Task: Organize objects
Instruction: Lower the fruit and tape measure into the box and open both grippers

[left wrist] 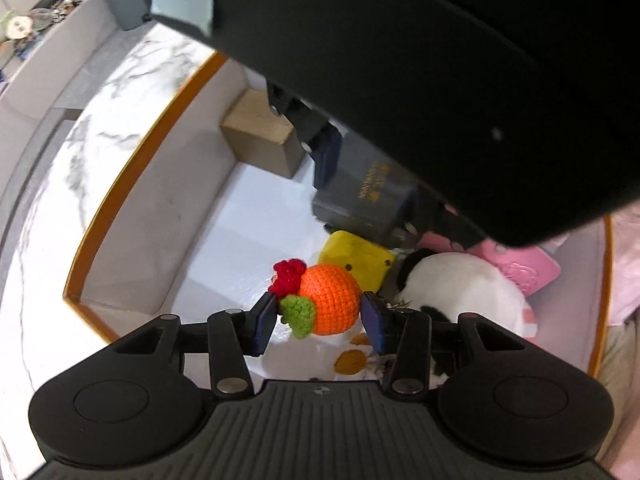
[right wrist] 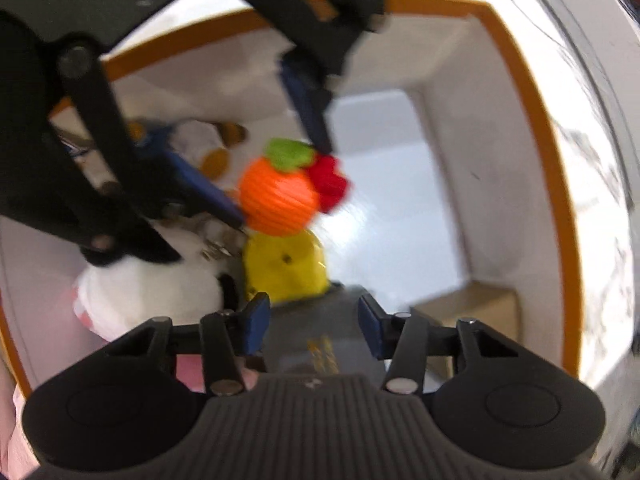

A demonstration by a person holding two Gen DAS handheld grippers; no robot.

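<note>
Left wrist view: left gripper (left wrist: 319,318) pinches crocheted orange (left wrist: 330,300) between both pads, held over the white box (left wrist: 144,184) near the yellow toy (left wrist: 356,258). Right gripper (right wrist: 312,326) straddles the dark box (right wrist: 320,344); contact unclear, cannot tell its grip.

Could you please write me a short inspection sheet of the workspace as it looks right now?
Surface: marbled white tabletop carrying an orange-rimmed white box.
Job's things: crocheted orange toy between the left claw's pads; dark grey box between the right claw's pads.
Clutter: in the box, yellow case, white plush, pink case, tan block.
Grippers: left claw closed on the toy; right claw on the grey box.
Cables: nothing seen.
Surroundings: grey planter.
</note>
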